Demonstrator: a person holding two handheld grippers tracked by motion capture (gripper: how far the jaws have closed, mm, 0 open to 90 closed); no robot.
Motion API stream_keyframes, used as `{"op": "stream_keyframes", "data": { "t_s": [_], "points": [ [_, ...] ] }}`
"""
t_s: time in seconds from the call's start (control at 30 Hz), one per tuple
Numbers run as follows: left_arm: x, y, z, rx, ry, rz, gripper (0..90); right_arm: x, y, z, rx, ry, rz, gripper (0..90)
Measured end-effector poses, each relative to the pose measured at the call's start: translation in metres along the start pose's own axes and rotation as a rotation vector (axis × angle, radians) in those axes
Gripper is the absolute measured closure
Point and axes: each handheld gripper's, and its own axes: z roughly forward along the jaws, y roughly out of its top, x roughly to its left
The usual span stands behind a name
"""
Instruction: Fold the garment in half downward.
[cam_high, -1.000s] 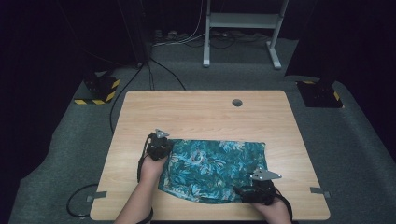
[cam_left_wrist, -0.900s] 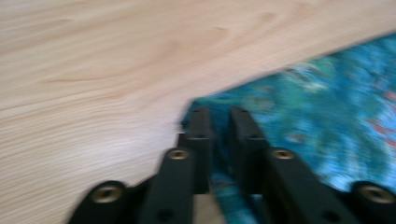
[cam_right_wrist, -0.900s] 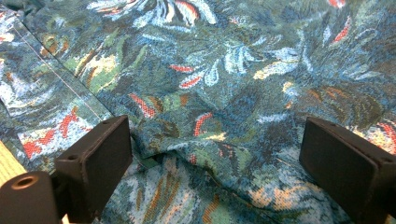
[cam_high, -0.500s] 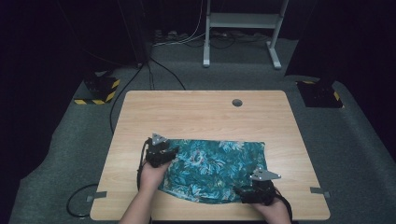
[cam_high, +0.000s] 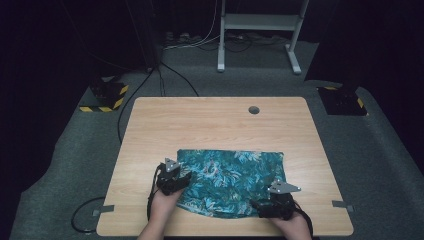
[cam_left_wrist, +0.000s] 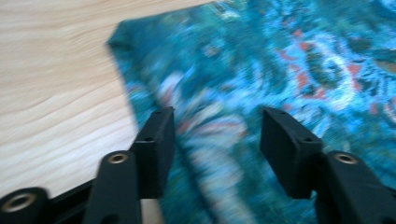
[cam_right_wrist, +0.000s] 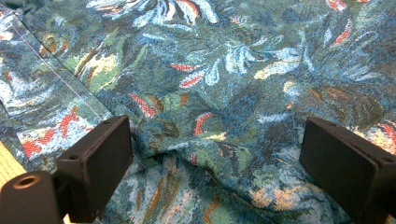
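A teal leaf-patterned cloth (cam_high: 230, 175) lies spread on the wooden table (cam_high: 200, 125), rumpled along its near edge. My left gripper (cam_high: 184, 179) sits at the cloth's left edge. Its jaws have just been opening, and in the left gripper view the left gripper (cam_left_wrist: 217, 121) stands open over the cloth (cam_left_wrist: 289, 60), pinching nothing. My right gripper (cam_high: 256, 206) rests at the near right part of the cloth. In the right gripper view the right gripper (cam_right_wrist: 217, 135) has its jaws wide apart, with a raised fold of cloth (cam_right_wrist: 219, 93) lying between them.
A round hole (cam_high: 254, 109) is set in the far part of the tabletop. A cable (cam_high: 82, 220) loops on the floor at the near left. A white stand (cam_high: 260, 25) and a yellow-black striped block (cam_high: 105, 97) sit on the floor beyond the table.
My left gripper has moved from the cloth's far left corner toward the near edge, and its jaws have opened. The right gripper has kept still.
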Motion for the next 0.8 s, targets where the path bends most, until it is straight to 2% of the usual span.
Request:
{"op": "stream_keyframes", "data": {
  "t_s": [0.1, 0.17, 0.3, 0.33, 0.37, 0.4, 0.43, 0.5, 0.6, 0.63, 0.67, 0.73, 0.8],
  "points": [
    [-0.002, 0.002, -0.005, -0.035, -0.016, -0.015, 36.4, 0.000, 0.000, -0.001, -0.002, 0.004, 0.002, 9.1],
    [-0.008, 0.009, -0.007, -0.069, -0.039, -0.005, 31.6, -0.001, 0.000, -0.001, -0.016, 0.013, 0.004, 8.2],
    [-0.020, 0.031, -0.001, -0.094, -0.084, 0.045, 21.8, -0.005, 0.013, -0.003, -0.053, 0.005, -0.009, 5.8],
    [-0.020, 0.031, -0.001, -0.094, -0.084, 0.045, 19.3, -0.005, 0.013, -0.003, -0.053, 0.005, -0.009, 5.8],
    [-0.024, 0.042, 0.007, -0.092, -0.102, 0.069, 17.7, -0.010, 0.024, -0.002, -0.067, -0.006, -0.014, 4.3],
    [-0.024, 0.042, 0.007, -0.092, -0.102, 0.069, 16.7, -0.010, 0.024, -0.002, -0.067, -0.006, -0.014, 4.3],
    [-0.025, 0.051, 0.015, -0.084, -0.110, 0.085, 15.9, -0.019, 0.038, 0.003, -0.072, -0.025, -0.019, 3.3],
    [-0.024, 0.059, 0.026, -0.061, -0.122, 0.085, 14.0, -0.030, 0.050, 0.011, -0.073, -0.029, 0.004, 3.2],
    [-0.017, 0.067, 0.043, -0.011, -0.128, 0.069, 12.1, -0.048, 0.062, 0.027, -0.040, -0.055, 0.032, 3.1],
    [-0.013, 0.069, 0.051, 0.013, -0.127, 0.062, 11.8, -0.052, 0.064, 0.031, -0.025, -0.064, 0.035, 3.2],
    [-0.013, 0.069, 0.051, 0.013, -0.127, 0.062, 11.6, -0.052, 0.064, 0.031, -0.025, -0.064, 0.035, 3.2],
    [-0.007, 0.067, 0.058, 0.041, -0.116, 0.051, 11.5, -0.065, 0.066, 0.043, 0.038, -0.079, 0.049, 3.3],
    [-0.002, 0.064, 0.061, 0.052, -0.115, 0.043, 11.5, -0.072, 0.064, 0.048, 0.080, -0.076, 0.057, 3.4]
  ]
}}
